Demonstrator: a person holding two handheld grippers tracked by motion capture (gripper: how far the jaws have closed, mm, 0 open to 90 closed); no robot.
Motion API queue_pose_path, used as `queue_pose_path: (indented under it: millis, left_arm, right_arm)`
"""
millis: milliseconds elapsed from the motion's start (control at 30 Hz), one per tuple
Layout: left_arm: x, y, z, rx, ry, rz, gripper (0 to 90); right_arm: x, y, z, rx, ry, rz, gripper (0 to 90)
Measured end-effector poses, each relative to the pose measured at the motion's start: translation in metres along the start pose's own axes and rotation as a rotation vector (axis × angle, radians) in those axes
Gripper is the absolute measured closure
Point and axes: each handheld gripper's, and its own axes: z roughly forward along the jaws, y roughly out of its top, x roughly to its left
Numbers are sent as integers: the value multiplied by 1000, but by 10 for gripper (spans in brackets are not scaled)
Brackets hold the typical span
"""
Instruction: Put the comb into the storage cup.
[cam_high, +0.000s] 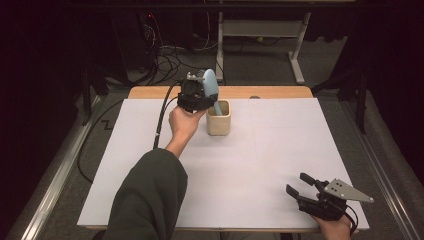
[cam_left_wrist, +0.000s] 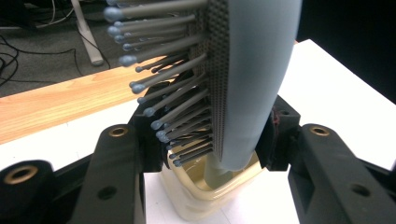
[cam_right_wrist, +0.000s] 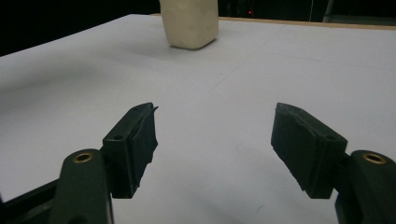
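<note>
A light blue hairbrush stands nearly upright, head up, with its handle end inside a cream cup at the back middle of the table. My left gripper is shut on the brush just above the cup's rim. In the left gripper view the grey bristles of the hairbrush point left, and both jaws press its sides above the cup. My right gripper rests near the front right corner, open and holding nothing. The right gripper view shows my right gripper over bare white sheet, with the cup far ahead.
A white sheet covers most of the table, and a strip of wooden tabletop shows along the back edge. Cables and a desk frame lie on the floor beyond the table.
</note>
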Motion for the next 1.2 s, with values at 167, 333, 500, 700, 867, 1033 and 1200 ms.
queue_pose_path:
  millis: [167, 333, 500, 700, 867, 1033, 1200]
  left_arm:
    - [-1, -1, 3, 9, -2, 4, 529]
    - [-2, -2, 6, 19, 0, 3, 527]
    - [-3, -3, 8, 27, -4, 6, 526]
    - [-5, -4, 12, 37, -9, 9, 524]
    - [-6, -5, 14, 40, -4, 9, 521]
    - [-7, -5, 15, 42, -5, 13, 521]
    - [-7, -6, 17, 47, -5, 14, 520]
  right_arm:
    - [0, 0, 0, 1, 1, 0, 312]
    - [0, 0, 0, 4, 6, 5, 312]
    - [0, 0, 1, 5, 8, -1, 312]
    - [0, 0, 1, 4, 8, 1, 312]
    - [0, 0, 1, 4, 8, 2, 312]
    - [0, 0, 1, 3, 7, 3, 312]
    - [0, 0, 1, 3, 6, 2, 312]
